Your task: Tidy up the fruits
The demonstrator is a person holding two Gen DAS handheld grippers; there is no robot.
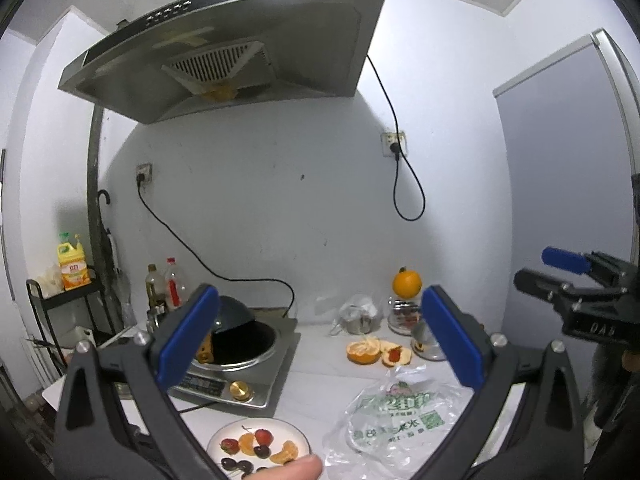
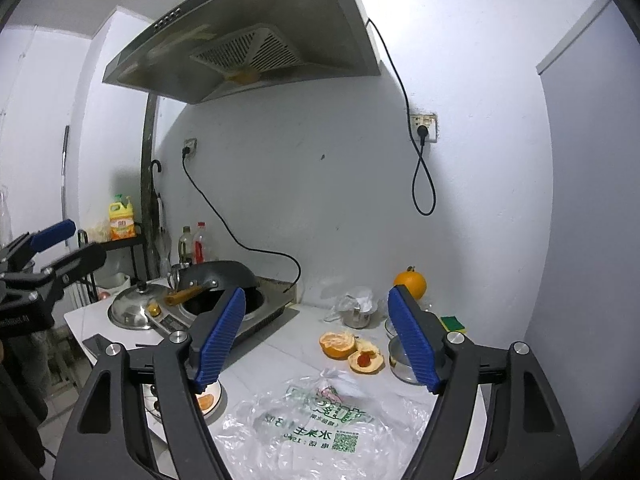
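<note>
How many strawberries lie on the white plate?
2 can be seen on the white plate: one strawberry at its left side, another strawberry near the middle. The plate's near edge is cut off by the picture, so more may be hidden.

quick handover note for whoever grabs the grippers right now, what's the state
Left gripper: open, nothing between its fingers, raised above the counter.
Right gripper: open and empty too.
Plate at the near edge holds strawberries, orange segments and dark round fruit.
Orange peel halves lie mid-counter, one with a red piece in it.
Whole orange sits on a container at the back.
Empty-looking plastic bag lies in front.
Done: fruit appears plated. Left, probably: peels and bag to clear, whole orange unplaced.
</note>
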